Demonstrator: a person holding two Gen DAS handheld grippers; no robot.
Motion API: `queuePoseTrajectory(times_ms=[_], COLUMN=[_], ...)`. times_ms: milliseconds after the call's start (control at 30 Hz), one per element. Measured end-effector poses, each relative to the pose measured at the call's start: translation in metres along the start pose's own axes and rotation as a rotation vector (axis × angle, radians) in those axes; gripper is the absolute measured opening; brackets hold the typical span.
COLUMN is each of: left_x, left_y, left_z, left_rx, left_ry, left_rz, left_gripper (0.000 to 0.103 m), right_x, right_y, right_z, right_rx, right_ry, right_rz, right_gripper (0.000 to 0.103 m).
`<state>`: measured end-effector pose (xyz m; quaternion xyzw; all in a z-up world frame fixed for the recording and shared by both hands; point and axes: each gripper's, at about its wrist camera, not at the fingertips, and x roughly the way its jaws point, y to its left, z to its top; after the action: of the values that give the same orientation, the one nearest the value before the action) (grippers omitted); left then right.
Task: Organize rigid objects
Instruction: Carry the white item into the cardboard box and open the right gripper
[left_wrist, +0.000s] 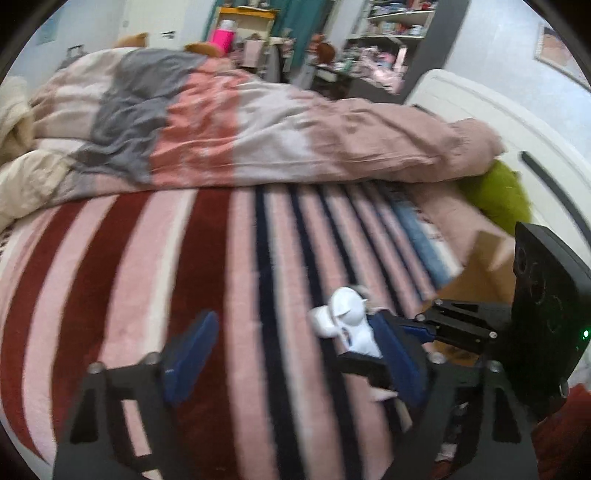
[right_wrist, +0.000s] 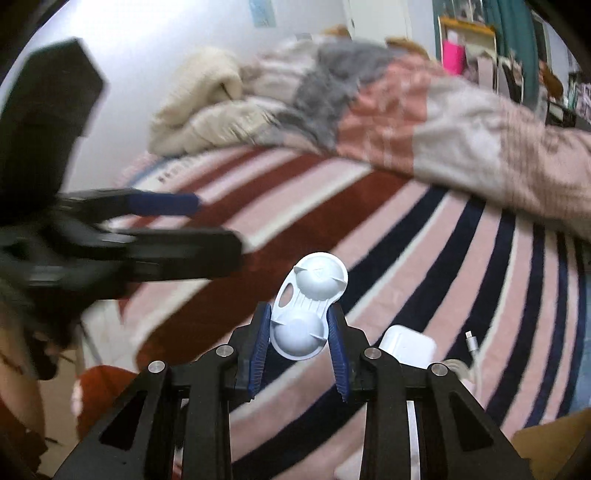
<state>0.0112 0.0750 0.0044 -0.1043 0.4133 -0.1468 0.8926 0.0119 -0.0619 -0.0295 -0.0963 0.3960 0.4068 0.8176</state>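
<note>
Looking along the left gripper (left_wrist: 295, 354), its blue pads stood apart and held nothing. Beyond its right pad, the white plastic toy (left_wrist: 349, 317) sat pinched in the other gripper, above the fuzzy striped blanket (left_wrist: 184, 277). A bump there could knock the toy loose.

In the right view, the right gripper (right_wrist: 300, 332) squeezed the toy's smooth round bottom dome. It could slip out, because domes are slick. A white charger block (right_wrist: 408, 349) lay on the blanket.
</note>
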Motion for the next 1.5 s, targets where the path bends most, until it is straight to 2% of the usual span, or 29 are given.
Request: queuePoseTrajectory(times_ms=[233, 300, 333, 600, 867, 1067, 1133, 1200, 1233, 1300, 1367, 1500], left_x=[-0.006, -0.003, -0.002, 0.039, 0.090, 0.104, 0.104, 0.100, 0.097, 0.088, 0.076, 0.049], left_y=[-0.083, -0.106, -0.116, -0.202, -0.256, -0.268, -0.268, -0.264, -0.262, -0.255, -0.245, -0.212], left_z=[0.019, 0.023, 0.025, 0.042, 0.039, 0.035, 0.034, 0.034, 0.034, 0.034, 0.034, 0.035], left_rx=[0.076, 0.110, 0.128, 0.244, 0.315, 0.361, 0.368, 0.370, 0.372, 0.370, 0.362, 0.314], left_ry=[0.012, 0.020, 0.018, 0.078, 0.173, 0.182, 0.178, 0.152, 0.138, 0.115, 0.079, 0.021], left_rz=[-0.244, -0.271, -0.275, -0.332, -0.351, -0.312, -0.300, -0.275, -0.264, -0.254, -0.229, -0.184], left_gripper=[0.039, 0.022, 0.021, 0.021, 0.021, 0.021, 0.028, 0.040, 0.042, 0.049, 0.055, 0.059], right_x=[-0.091, -0.114, -0.123, -0.187, -0.205, -0.203, -0.201, -0.200, -0.199, -0.198, -0.199, -0.197], right_y=[0.004, -0.004, -0.008, -0.066, -0.126, -0.146, -0.148, -0.149, -0.148, -0.147, -0.142, -0.124], right_z=[-0.007, -0.013, -0.016, -0.047, -0.075, -0.087, -0.088, -0.090, -0.089, -0.089, -0.087, -0.074], right_rx=[-0.040, -0.035, -0.032, 0.050, 0.167, 0.211, 0.222, 0.226, 0.228, 0.234, 0.229, 0.193], right_ry=[-0.143, -0.172, -0.182, -0.220, -0.140, -0.078, -0.052, -0.036, -0.032, -0.030, -0.030, -0.042], right_rz=[-0.030, -0.049, -0.059, -0.156, -0.213, -0.236, -0.250, -0.274, -0.277, -0.274, -0.279, -0.276], right_gripper=[0.026, 0.026, 0.026, 0.026, 0.026, 0.026, 0.027, 0.028, 0.030, 0.041, 0.042, 0.042])
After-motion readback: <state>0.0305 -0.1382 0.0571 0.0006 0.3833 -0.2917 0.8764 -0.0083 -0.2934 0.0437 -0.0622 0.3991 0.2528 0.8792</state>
